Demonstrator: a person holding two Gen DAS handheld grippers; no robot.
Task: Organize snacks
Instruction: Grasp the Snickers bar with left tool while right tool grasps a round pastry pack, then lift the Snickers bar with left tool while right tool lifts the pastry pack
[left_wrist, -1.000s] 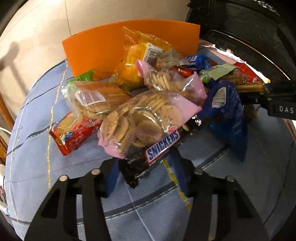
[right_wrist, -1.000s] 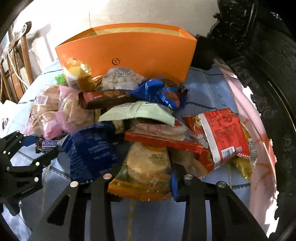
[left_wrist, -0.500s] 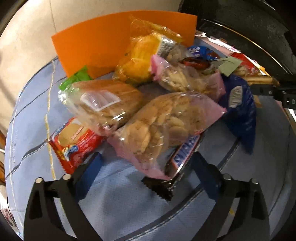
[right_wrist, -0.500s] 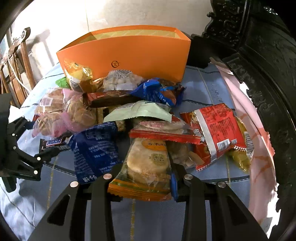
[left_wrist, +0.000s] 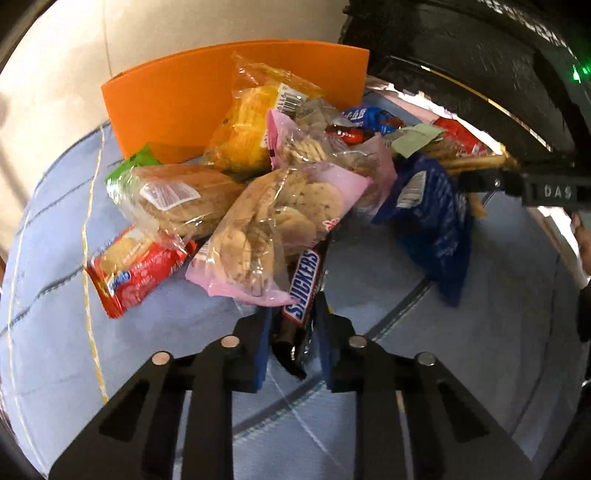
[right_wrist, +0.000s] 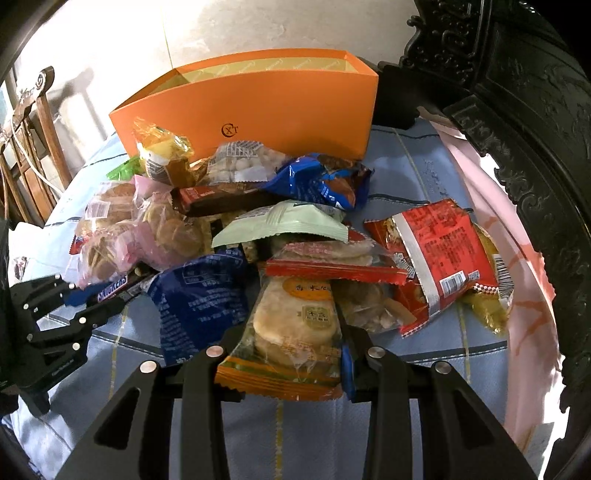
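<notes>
A heap of snack packets lies on a blue tablecloth (left_wrist: 66, 332) in front of an open orange box (right_wrist: 277, 107), whose wall (left_wrist: 177, 96) also shows in the left wrist view. My left gripper (left_wrist: 293, 332) is closing on the near end of a Snickers bar (left_wrist: 303, 284); its pads press the wrapper from both sides. The bar's far end is tucked under a pink cookie bag (left_wrist: 273, 229). From the right wrist view, the left gripper (right_wrist: 96, 299) and the Snickers bar (right_wrist: 112, 288) sit at the left. My right gripper (right_wrist: 291, 336) is shut on an orange-edged pastry packet (right_wrist: 295, 314).
A dark blue packet (right_wrist: 199, 302), a red packet (right_wrist: 439, 254) and a pale green one (right_wrist: 284, 221) crowd the pile. Dark carved furniture (right_wrist: 517, 129) rises along the right. A wooden chair (right_wrist: 33, 147) stands at the left. Bare cloth lies near the front edge.
My left gripper spread wide around the Snickers bar's end, then closed onto it. The bar now stands nearly upright between the fingers. The right gripper kept its hold and place.
</notes>
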